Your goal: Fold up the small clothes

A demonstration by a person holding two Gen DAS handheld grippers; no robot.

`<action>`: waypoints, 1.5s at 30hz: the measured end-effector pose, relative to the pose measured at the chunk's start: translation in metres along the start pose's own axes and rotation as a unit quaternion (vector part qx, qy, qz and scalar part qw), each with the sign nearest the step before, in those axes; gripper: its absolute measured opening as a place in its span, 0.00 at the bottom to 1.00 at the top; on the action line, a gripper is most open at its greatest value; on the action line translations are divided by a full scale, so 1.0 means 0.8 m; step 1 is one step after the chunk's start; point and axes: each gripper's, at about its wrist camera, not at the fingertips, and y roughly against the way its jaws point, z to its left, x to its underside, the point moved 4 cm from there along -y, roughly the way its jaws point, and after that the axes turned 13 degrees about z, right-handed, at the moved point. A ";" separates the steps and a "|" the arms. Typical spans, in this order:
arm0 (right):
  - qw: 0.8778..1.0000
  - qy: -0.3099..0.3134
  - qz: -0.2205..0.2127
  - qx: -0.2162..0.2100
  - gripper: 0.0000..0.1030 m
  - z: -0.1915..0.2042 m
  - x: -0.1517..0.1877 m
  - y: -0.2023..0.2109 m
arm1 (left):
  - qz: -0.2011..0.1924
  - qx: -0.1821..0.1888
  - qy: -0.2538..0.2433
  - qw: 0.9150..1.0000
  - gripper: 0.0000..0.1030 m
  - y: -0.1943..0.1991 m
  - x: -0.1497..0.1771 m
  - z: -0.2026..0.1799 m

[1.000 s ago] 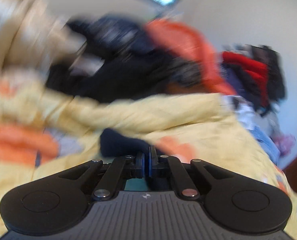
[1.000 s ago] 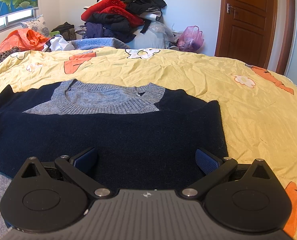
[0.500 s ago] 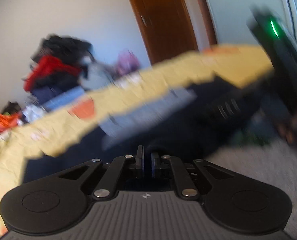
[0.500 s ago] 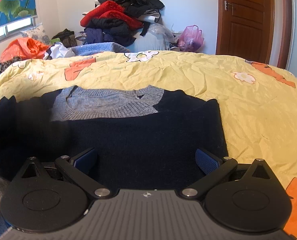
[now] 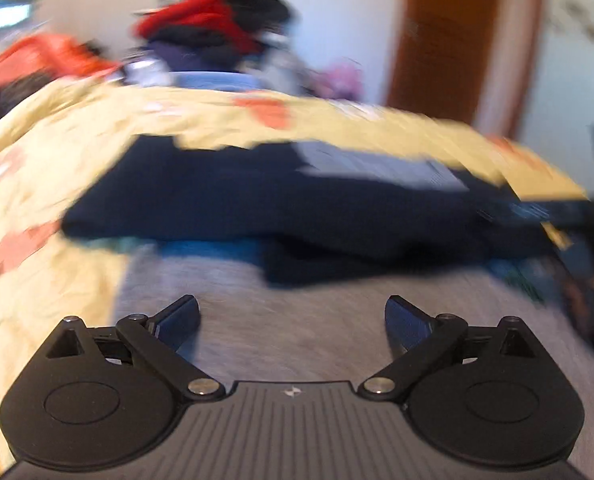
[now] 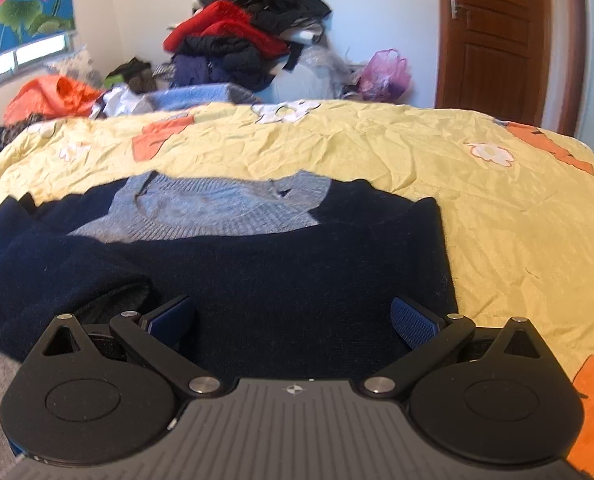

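Both wrist cams sat low & close over the navy sweater (image 6: 297, 264), facing across the yellow bedspread (image 6: 497, 208) to the clothes pile (image 6: 241, 40); left view blurred.

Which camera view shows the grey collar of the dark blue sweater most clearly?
The right wrist view. There the grey collar is sharp, near the middle, and its ribbed knit is visible against the dark blue sweater. The left wrist view shows the collar only as a blurred pale patch.
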 end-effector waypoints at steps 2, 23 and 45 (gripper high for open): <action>0.997 -0.045 0.024 -0.050 1.00 0.001 -0.010 0.013 | -0.003 0.004 0.040 0.999 0.98 0.000 -0.002 0.015; 0.984 -0.044 0.042 -0.170 0.18 0.058 -0.078 0.055 | -0.015 0.027 0.062 0.998 0.98 -0.004 -0.005 0.022; 0.991 -0.130 -0.020 0.034 0.76 -0.096 -0.058 0.063 | -0.063 -0.008 0.047 0.997 0.99 0.015 -0.028 0.013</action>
